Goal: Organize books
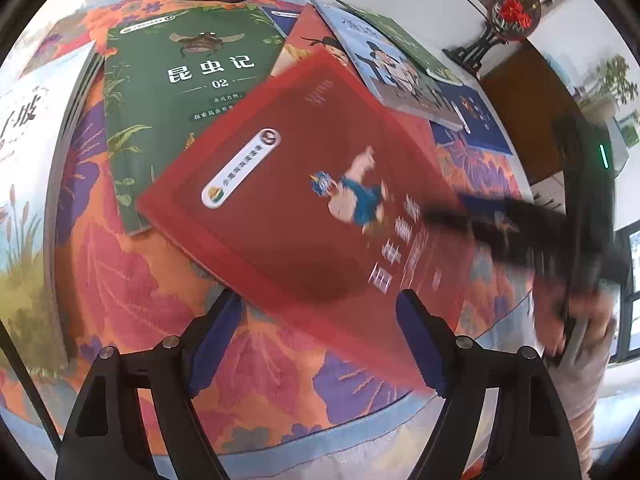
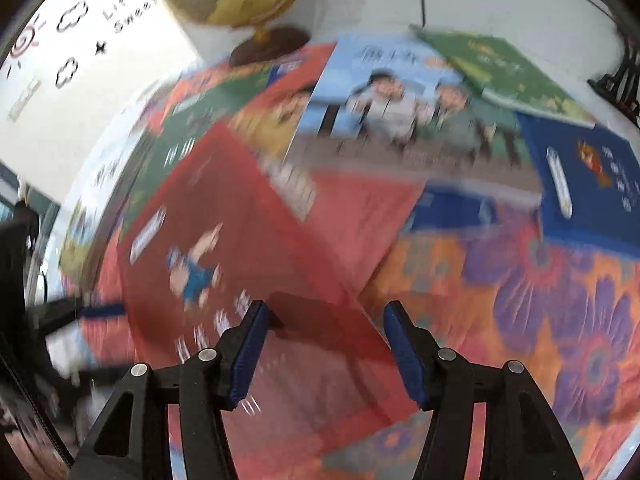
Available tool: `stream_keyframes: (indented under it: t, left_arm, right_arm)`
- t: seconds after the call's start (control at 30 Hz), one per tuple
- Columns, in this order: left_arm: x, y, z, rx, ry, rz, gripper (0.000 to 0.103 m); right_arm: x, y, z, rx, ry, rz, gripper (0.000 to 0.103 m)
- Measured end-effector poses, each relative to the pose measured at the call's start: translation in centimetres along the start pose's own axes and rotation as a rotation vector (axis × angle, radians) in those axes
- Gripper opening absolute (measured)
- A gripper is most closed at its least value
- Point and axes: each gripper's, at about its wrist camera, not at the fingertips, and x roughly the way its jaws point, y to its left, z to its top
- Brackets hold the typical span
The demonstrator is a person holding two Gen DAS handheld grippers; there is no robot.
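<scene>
1. Our left gripper (image 1: 320,344) is hanging spread over the near edge of the red book (image 1: 304,200), its pads clear of the cover.
2. Our right gripper (image 2: 324,352) is also standing spread above that book's near right corner, pinching nothing.
3. The red book is lying tilted across the green book (image 1: 180,80) on the flowered cloth (image 1: 132,292).
4. We are judging it a thin, light paperback, bendy and glossy, so we are favouring an edge near the spine.
</scene>
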Motion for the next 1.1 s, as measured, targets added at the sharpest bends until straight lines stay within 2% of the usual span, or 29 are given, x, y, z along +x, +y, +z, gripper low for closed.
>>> stream_keyframes:
  t: [0.07,0.17,0.27,0.33,0.43,0.53,0.6,0.67,0.8,0.83,0.87,0.9,0.93,0.97,1.03,1.07,1.1]
  left_arm:
    - [-0.3,0.6,0.3,-0.005,-0.016,0.016,0.078]
    - [-0.6,1.5,0.4,-0.024,-0.03,0.029,0.077]
    - [-0.7,1.5,-0.2,-0.01,-0.02,0.0,0.077]
    - [-0.8,1.2,-1.0,0.008,-0.007,-0.022,0.077]
    - [-0.7,1.5,-1.7,0.014,-0.006,-0.082,0.078]
    - [-0.9,2.7,-1.8,-0.038,-0.026,-0.161,0.079]
    - [-0.9,3.6,-1.7,-0.075,-0.031,-0.208,0.079]
    - [-0.8,3.9,-1.6,-0.084,-0.037,-0.227,0.078]
    - [-0.7,3.5,-1.6,-0.071,-0.051,-0.215,0.077]
    - [-0.8,3.6,-1.6,-0.076,-0.054,-0.207,0.073]
    - [-0.7,3.6,-1.5,-0.084,-0.056,-0.194,0.069]
    - [-0.8,3.7,-1.6,-0.094,-0.058,-0.184,0.067]
    - [-0.8,3.8,-1.6,-0.107,-0.062,-0.174,0.062]
    - [-0.8,3.9,-1.6,-0.119,-0.065,-0.154,0.048]
    - [-0.9,4.2,-1.8,-0.149,-0.072,-0.09,0.034]
    - [-1.0,4.1,-1.8,-0.158,-0.075,-0.065,0.028]
    - [-1.0,4.1,-1.9,-0.163,-0.076,-0.051,0.028]
  right_arm:
    - [-0.4,0.9,-1.9,-0.006,0.035,0.047,0.06]
    - [-1.2,3.0,-4.7,-0.073,0.108,0.165,0.06]
    - [-1.3,2.7,-5.4,-0.083,0.097,0.159,0.06]
    - [-1.3,1.1,-5.0,-0.027,0.081,0.237,0.06]
    - [-0.6,-0.2,-3.8,-0.029,0.075,0.317,0.06]
    - [0.2,-1.8,-2.4,0.017,0.08,0.413,0.059]
    - [0.4,-2.9,-1.8,0.053,0.089,0.458,0.055]
    - [1.0,-3.2,-1.6,0.069,0.086,0.496,0.051]
    - [1.9,-3.6,-0.7,0.106,0.074,0.59,0.051]
    - [2.1,-3.6,-0.5,0.109,0.067,0.597,0.049]
    - [2.2,-3.6,-0.4,0.106,0.06,0.582,0.038]
    - [2.2,-3.6,-0.5,0.105,0.052,0.541,0.022]
    - [2.2,-3.8,-0.7,0.115,0.048,0.518,0.017]
    - [2.2,-4.0,-0.9,0.141,0.043,0.529,0.017]
    - [1.6,-3.7,-1.4,0.136,0.011,0.499,0.017]
    - [1.2,-3.0,-1.6,0.106,-0.006,0.455,0.017]
    - [0.8,-1.8,-1.6,0.061,-0.019,0.397,0.018]
